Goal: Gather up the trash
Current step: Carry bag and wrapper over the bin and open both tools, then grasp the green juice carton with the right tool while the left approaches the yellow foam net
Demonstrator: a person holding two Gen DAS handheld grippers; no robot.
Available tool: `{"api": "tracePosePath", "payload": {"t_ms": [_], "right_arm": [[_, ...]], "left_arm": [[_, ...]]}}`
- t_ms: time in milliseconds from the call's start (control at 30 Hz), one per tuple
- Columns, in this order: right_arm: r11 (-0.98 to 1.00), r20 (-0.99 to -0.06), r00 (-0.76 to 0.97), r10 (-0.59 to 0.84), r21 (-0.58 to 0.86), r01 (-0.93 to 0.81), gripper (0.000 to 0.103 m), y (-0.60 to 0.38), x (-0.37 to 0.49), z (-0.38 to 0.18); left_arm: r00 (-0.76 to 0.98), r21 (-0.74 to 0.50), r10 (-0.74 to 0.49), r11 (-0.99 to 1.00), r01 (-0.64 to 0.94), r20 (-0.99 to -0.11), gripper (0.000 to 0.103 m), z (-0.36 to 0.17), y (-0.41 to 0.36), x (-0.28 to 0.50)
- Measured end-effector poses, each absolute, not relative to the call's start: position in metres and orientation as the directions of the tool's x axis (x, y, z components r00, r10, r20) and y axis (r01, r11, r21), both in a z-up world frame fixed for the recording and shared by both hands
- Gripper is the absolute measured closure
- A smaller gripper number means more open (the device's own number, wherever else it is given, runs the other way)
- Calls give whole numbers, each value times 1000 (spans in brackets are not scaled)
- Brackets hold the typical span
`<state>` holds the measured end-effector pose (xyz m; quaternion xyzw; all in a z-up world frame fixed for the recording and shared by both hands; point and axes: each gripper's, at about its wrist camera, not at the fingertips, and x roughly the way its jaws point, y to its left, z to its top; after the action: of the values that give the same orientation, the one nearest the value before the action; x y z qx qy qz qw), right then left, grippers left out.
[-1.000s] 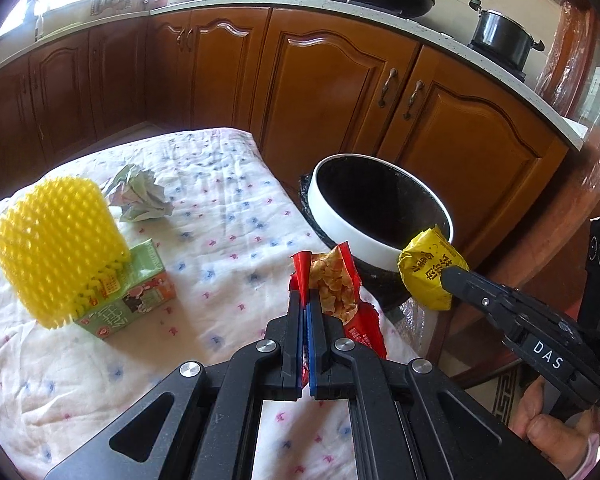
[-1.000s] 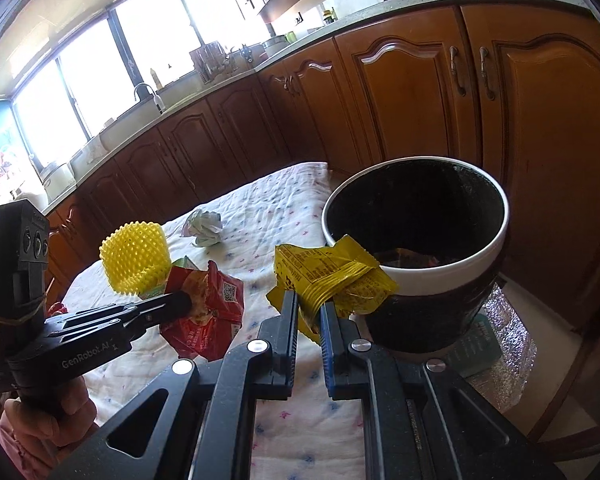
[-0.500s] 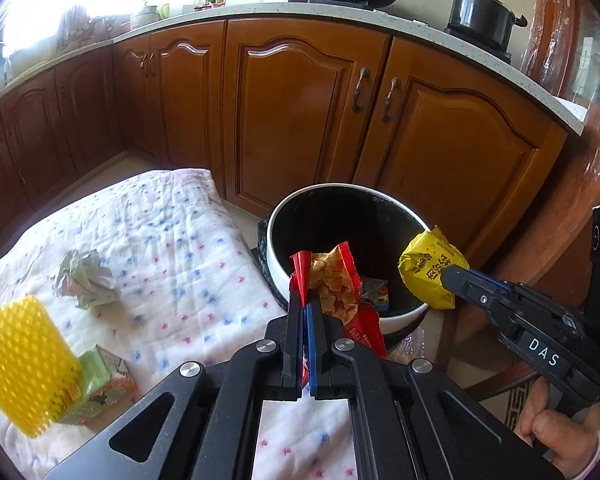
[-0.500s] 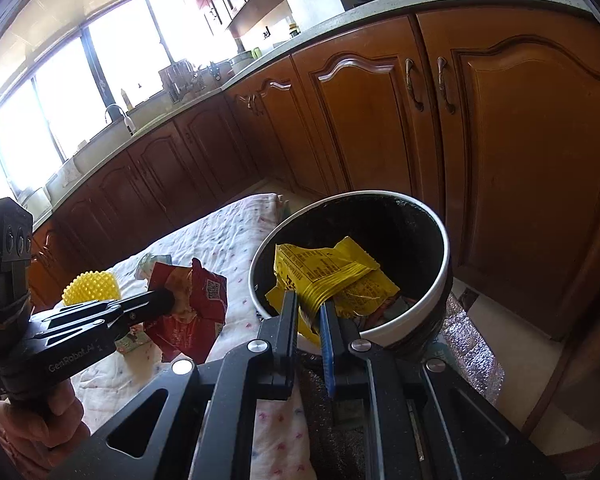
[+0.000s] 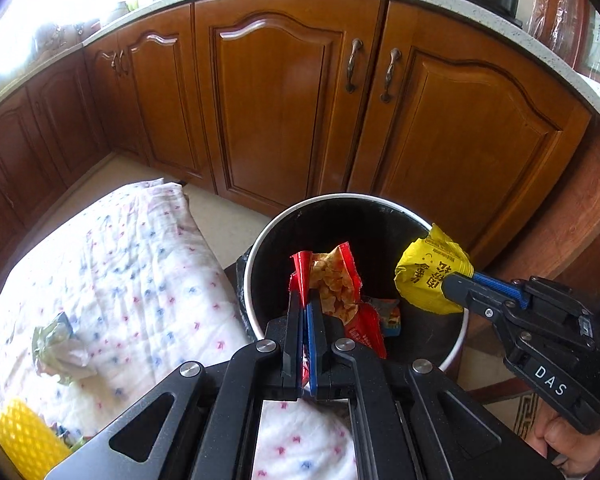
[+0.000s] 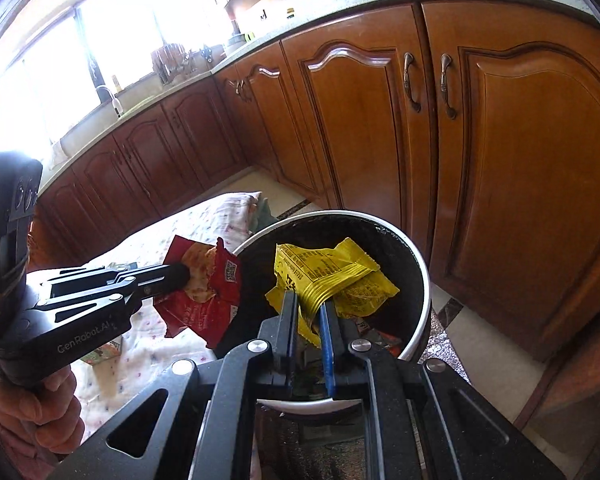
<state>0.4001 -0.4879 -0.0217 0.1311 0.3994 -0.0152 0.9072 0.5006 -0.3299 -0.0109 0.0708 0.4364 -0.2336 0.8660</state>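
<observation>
My left gripper (image 5: 305, 304) is shut on a red snack wrapper (image 5: 334, 286) and holds it over the near left rim of the trash bin (image 5: 454, 354), a white-rimmed bucket with a black liner. It also shows in the right wrist view (image 6: 182, 274) with the red wrapper (image 6: 204, 300). My right gripper (image 6: 310, 300) is shut on a crumpled yellow wrapper (image 6: 332, 276) and holds it above the bin's (image 6: 422, 280) opening. In the left wrist view the right gripper (image 5: 450, 286) holds the yellow wrapper (image 5: 428, 276) over the bin's right rim. Some wrappers lie inside the bin.
The table with a floral cloth (image 5: 140, 272) lies left of the bin. On it are a crumpled paper ball (image 5: 58, 350), a yellow spiky object (image 5: 20, 436) and a small carton (image 6: 102, 354). Wooden cabinets (image 5: 300, 100) stand behind.
Both grippers have moved away from the table toward the bin with their wrappers. They now hang over its opening. Both stay shut.
</observation>
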Motion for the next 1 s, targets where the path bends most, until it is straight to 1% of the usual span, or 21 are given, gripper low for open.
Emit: {"api": "tracePosePath", "payload": {"t_ms": [200, 267, 333, 367, 400, 433, 467, 867, 1000], "right_arm": [[968, -762, 642, 82, 214, 130, 92, -490, 414, -32], [967, -769, 634, 87, 218, 132, 88, -492, 417, -35], [964, -774, 626, 99, 230, 132, 86, -495, 417, -38], [963, -773, 626, 101, 234, 134, 85, -496, 417, -39], [963, -772, 627, 99, 234, 136, 78, -496, 417, -39], [963, -771, 630, 97, 233, 137, 73, -497, 415, -38], [962, -767, 634, 96, 235, 139, 73, -498, 414, -38], [936, -689, 711, 140, 327, 132, 72, -485, 377, -24], [929, -666, 728, 163, 352, 113, 72, -470, 368, -20]], "left_arm": [[474, -92, -336, 880, 466, -814, 102, -22, -341, 521], [464, -104, -338, 882, 459, -819, 95, -24, -343, 523], [463, -114, -341, 885, 451, -819, 79, -25, -344, 526], [471, -108, -335, 889, 446, -816, 76, -25, -344, 527], [478, -105, -332, 891, 441, -813, 73, -24, -345, 527], [483, -109, -339, 890, 442, -807, 73, -24, -342, 525], [488, -113, -343, 891, 440, -803, 73, -23, -339, 523], [541, -188, -386, 904, 384, -747, 73, -19, -288, 475], [564, -214, -388, 912, 350, -729, 70, -19, -261, 458]]}}
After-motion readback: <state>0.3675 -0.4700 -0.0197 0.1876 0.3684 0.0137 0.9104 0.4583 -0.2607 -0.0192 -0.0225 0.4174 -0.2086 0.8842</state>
